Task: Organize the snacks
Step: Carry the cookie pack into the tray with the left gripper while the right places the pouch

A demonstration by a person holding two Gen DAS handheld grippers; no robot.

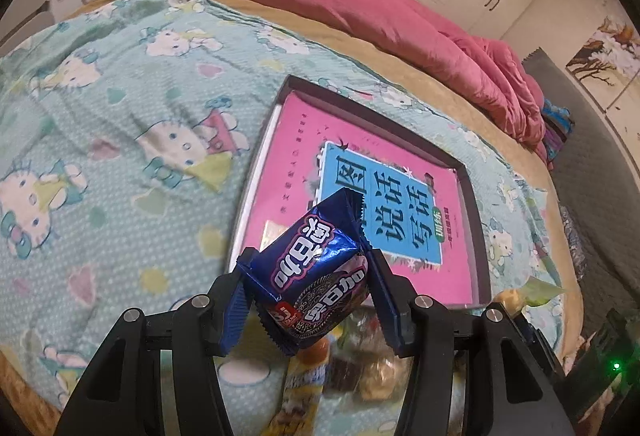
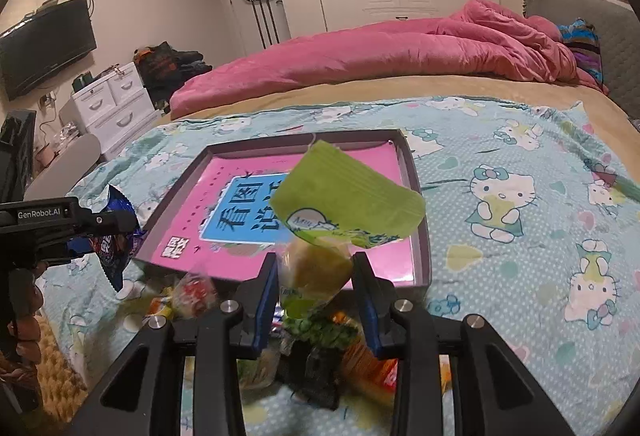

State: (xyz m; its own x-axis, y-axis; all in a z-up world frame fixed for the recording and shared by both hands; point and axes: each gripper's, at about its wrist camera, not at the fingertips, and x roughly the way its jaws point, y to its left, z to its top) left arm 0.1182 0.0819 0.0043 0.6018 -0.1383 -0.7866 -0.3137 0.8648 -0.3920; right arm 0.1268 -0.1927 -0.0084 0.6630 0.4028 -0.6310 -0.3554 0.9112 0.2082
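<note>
My left gripper (image 1: pixel 308 288) is shut on a blue foil cookie packet (image 1: pixel 316 268), held in the air above the bed. My right gripper (image 2: pixel 315 276) is shut on a green-topped snack bag (image 2: pixel 340 204) with a yellow cake inside. Ahead of both lies a dark shallow tray (image 1: pixel 476 196) (image 2: pixel 420 236) with a pink book (image 1: pixel 360 172) (image 2: pixel 224 204) inside it. A pile of loose snacks (image 2: pixel 312 340) (image 1: pixel 352 364) lies on the sheet under the grippers. In the right wrist view the left gripper (image 2: pixel 116 232) with its blue packet (image 2: pixel 116 236) is at the left.
A Hello Kitty sheet (image 2: pixel 500 204) covers the near part of the bed. A pink quilt (image 2: pixel 380 52) is bunched along the far side. White drawers (image 2: pixel 112 104) and a wall TV (image 2: pixel 44 44) stand at the left. A person's hand (image 2: pixel 28 320) holds the left gripper.
</note>
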